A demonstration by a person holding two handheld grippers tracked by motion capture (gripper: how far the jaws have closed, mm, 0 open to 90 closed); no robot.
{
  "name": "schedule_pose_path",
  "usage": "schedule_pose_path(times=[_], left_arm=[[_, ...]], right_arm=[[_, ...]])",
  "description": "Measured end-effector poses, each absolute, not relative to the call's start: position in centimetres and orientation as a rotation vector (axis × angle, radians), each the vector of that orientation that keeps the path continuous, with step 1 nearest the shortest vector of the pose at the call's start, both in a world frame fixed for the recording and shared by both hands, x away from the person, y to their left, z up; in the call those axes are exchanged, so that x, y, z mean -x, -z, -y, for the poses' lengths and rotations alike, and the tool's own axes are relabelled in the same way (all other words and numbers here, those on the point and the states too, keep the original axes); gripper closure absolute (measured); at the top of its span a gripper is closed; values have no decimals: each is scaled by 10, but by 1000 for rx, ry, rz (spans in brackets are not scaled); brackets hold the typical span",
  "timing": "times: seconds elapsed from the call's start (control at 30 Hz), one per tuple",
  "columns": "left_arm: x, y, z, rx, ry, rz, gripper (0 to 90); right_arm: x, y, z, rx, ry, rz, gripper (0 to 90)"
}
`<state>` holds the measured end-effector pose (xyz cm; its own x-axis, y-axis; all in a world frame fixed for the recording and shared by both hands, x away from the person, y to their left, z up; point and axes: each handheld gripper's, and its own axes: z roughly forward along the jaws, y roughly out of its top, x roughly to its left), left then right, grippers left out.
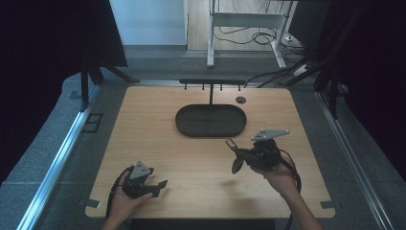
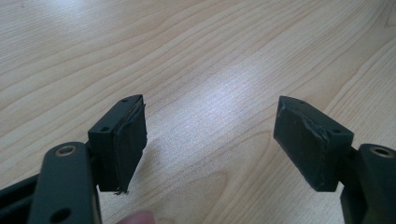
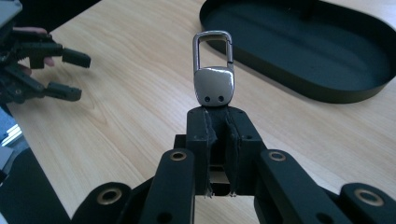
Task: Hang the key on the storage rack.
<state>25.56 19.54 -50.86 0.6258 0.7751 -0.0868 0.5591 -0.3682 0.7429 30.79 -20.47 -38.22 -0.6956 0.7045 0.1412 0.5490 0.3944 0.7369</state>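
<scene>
The right gripper (image 3: 217,122) is clamped on a metal key clip (image 3: 213,77), held above the table (image 1: 158,143) at about 5 o'clock from the dark oval tray (image 1: 210,120). The left gripper (image 2: 210,140), jaws wide apart and holding nothing, sits near the table's 7 o'clock edge with bare wood between the two grippers.

This looks like a lab or test room set up for recording, not a home. A plain wooden table (image 1: 158,143) sits at the centre of the frame on grey carpet (image 1: 38,158), with metal rails (image 1: 57,163) running along its left and right sides and dark curtains (image 1: 43,43) closing off the upper corners. At the top of the frame a white metal stand (image 1: 244,21) rises from the floor, and loose cables (image 1: 258,36) trail across the floor beside it.
</scene>
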Motion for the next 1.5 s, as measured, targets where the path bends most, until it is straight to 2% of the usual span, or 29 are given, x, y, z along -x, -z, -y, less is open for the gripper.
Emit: schedule_pose_path(times=[0.57,1.5], left_arm=[[-256,508,-196,-2075,-357,-1045,261],[-256,509,-196,-2078,-358,-1044,261]], right_arm=[[-310,368,220,-1141,-1236,-2358,809],[-327,365,230,-1200,-1247,-2282,809]])
